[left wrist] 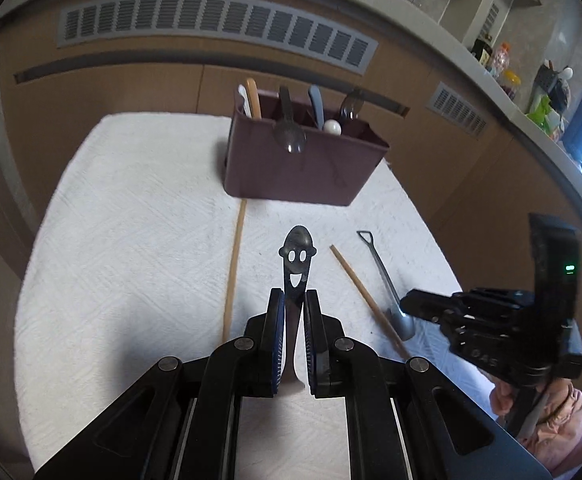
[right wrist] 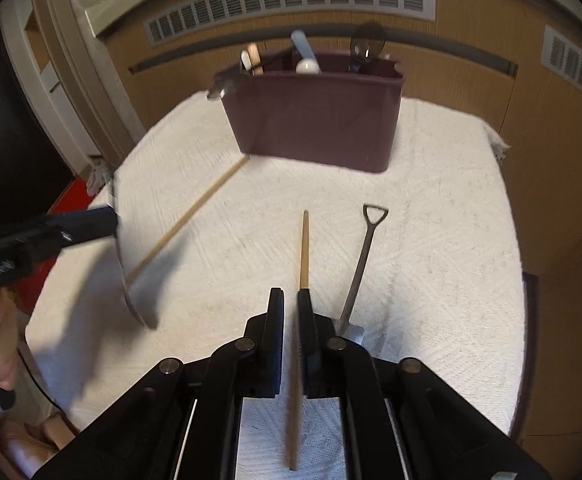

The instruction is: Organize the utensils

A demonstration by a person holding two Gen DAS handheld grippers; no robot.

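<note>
Left tongs clamp the spoon, lifted for the caddy; right tongs straddle a chopstick, barely parted.

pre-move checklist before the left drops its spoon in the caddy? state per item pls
1. Left gripper grip on smiley spoon: ok, jaws clamp its handle.
2. Spoon off the cloth: ok, it shows lifted in the right wrist view.
3. Path to the maroon caddy: ok, nothing stands between.
4. Free slot in the caddy: cannot tell, utensils fill the visible compartments.
5. Right gripper on the chopstick: cannot tell; stick lies between near-shut jaws.
6. Loose items left: not ok; second chopstick and shovel spoon lie on the cloth.
</note>
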